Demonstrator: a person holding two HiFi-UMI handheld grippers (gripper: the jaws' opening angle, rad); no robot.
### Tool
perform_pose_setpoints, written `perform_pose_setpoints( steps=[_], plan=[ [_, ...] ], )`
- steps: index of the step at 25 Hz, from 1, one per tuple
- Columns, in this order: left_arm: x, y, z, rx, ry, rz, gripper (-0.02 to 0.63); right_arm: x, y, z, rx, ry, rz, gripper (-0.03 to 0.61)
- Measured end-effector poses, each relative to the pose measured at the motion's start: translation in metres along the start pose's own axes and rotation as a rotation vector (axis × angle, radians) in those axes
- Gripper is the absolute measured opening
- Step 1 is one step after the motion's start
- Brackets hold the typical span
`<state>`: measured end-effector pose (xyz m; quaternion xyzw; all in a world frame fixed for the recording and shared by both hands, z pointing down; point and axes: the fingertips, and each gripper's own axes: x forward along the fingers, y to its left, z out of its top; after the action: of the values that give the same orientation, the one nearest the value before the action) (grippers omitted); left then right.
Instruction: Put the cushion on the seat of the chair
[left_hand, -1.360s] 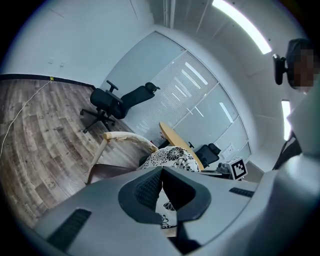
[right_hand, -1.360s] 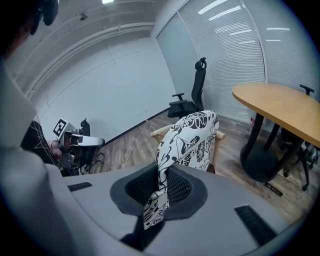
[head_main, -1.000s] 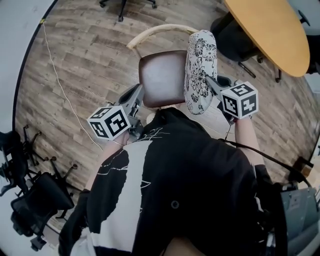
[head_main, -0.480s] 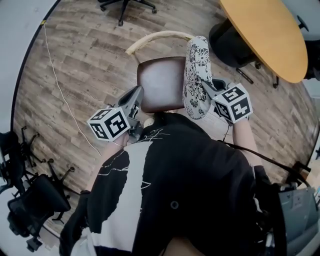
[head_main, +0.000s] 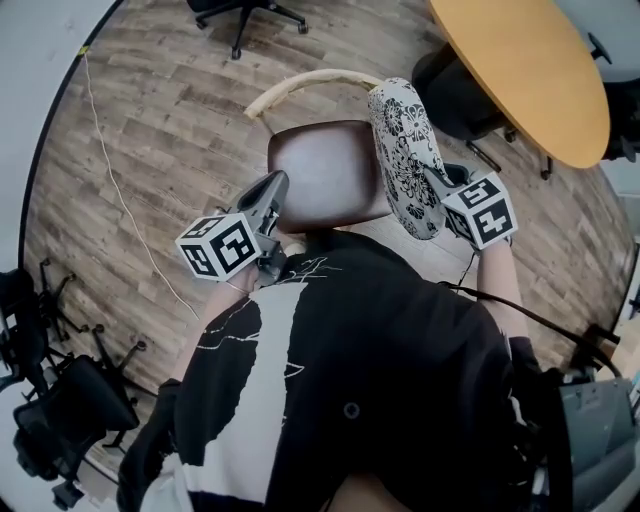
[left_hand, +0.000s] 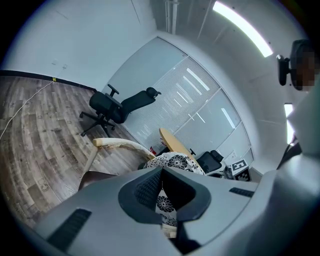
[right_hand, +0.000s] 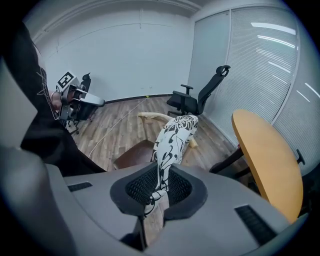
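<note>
**Materials and finishes**

Soft matt cloth on the cushion (head_main: 405, 150), white with a black floral print. The seat (head_main: 325, 180): dark brown, smooth, leather-like, faint sheen. Pale bare wood on the chair rail (head_main: 300, 81). The floor (head_main: 150, 140): wood-look planks, matt, grainy. The tabletop (head_main: 525, 70): smooth yellow-orange wood look. The right tongs (right_hand: 161, 172): grey matt plastic shell; pads (right_hand: 140, 190) black, finely ribbed.

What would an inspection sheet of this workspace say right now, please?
Surface: chair seat, brown, bare.
Job's things: cushion, floral, held on edge at the seat's right side in the head view, not laid down.
Clutter: nothing seen.
Tongs: right tongs shut on the cushion's edge; left tongs shut, empty.
Cables: white cable across the floor.
Surroundings: wooden floor, round table, office chairs.
</note>
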<state>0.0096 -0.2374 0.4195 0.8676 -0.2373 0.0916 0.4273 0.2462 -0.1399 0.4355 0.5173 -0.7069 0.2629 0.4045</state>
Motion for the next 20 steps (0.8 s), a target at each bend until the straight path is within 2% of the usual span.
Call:
perform_pose_setpoints(
  steps=[5, 9, 20],
  plan=[
    [0.010, -0.010, -0.002, 0.012, 0.011, -0.012, 0.014, 0.007, 0.007, -0.003, 0.034, -0.030, 0.059, 0.040],
    [0.014, -0.016, -0.005, 0.020, 0.015, 0.000, 0.014, 0.025, 0.025, -0.009, 0.006, -0.043, 0.142, 0.040],
    [-0.024, 0.005, -0.009, -0.007, -0.027, 0.120, 0.014, 0.063, 0.065, 0.004, 0.084, -0.072, 0.324, 0.040]
  ],
)
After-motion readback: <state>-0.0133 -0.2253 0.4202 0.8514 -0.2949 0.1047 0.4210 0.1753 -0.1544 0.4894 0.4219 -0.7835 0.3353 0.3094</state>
